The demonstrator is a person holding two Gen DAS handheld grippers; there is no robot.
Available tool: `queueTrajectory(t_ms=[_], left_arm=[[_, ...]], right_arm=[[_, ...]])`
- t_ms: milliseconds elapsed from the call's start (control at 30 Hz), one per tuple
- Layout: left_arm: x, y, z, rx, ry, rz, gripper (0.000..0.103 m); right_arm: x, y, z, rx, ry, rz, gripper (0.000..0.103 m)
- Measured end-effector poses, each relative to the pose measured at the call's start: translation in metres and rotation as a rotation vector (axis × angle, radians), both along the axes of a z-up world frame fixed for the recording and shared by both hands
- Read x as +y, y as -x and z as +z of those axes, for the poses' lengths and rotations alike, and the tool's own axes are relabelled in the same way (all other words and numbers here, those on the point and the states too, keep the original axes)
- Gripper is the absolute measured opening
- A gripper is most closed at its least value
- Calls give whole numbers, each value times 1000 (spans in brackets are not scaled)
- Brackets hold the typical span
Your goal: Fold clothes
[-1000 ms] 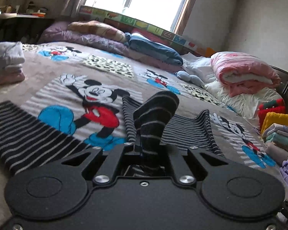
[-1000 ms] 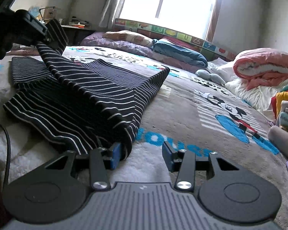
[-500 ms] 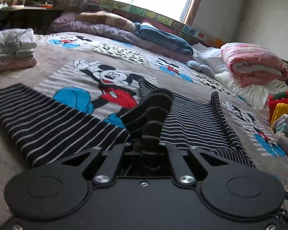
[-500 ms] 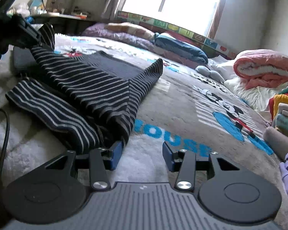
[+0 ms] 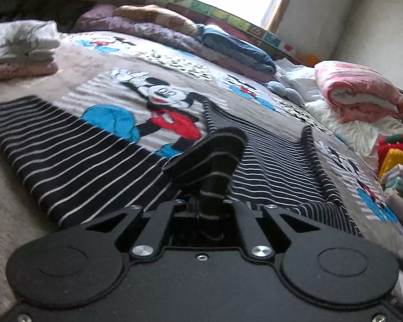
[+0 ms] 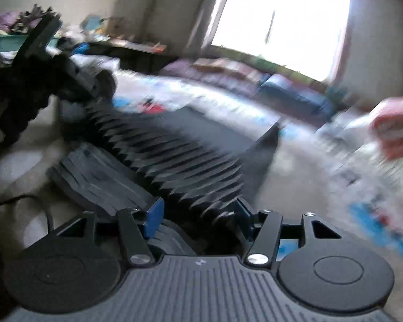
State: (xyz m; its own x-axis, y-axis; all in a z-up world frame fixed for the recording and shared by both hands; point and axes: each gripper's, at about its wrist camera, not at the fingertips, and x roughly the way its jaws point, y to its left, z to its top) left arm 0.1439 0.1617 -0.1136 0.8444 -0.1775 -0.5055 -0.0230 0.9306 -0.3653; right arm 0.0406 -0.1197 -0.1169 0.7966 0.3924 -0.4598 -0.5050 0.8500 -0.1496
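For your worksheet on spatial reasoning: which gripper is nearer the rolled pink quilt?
Probably the right gripper: it is the one on the pink quilt's side, and the left gripper is beyond it, further left.

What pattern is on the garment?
Black with thin white stripes: the garment, clearest in the left wrist view.

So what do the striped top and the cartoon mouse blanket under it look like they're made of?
The striped top looks like a soft knit, probably a cotton or jersey blend: matte black with thin white stripes, and it bunches limply where the left gripper pinches it. The blanket looks like plush fleece, likely synthetic: a fuzzy, napped grey surface with printed cartoon figures. Exact fibres can't be told.
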Motion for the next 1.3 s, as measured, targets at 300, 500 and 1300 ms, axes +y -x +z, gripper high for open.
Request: queueTrajectory(t_ms=[300,500,1300], left_arm=[[26,2,1,39,67,148,15],[5,4,38,-32,-186,270,19],[-211,-239,33,152,-94,-279,43]], right_arm=[[-15,-1,5,91,-131,36,65],[-12,-1,8,107,-108,78,66],[-39,-24,0,146,-370,60,70]])
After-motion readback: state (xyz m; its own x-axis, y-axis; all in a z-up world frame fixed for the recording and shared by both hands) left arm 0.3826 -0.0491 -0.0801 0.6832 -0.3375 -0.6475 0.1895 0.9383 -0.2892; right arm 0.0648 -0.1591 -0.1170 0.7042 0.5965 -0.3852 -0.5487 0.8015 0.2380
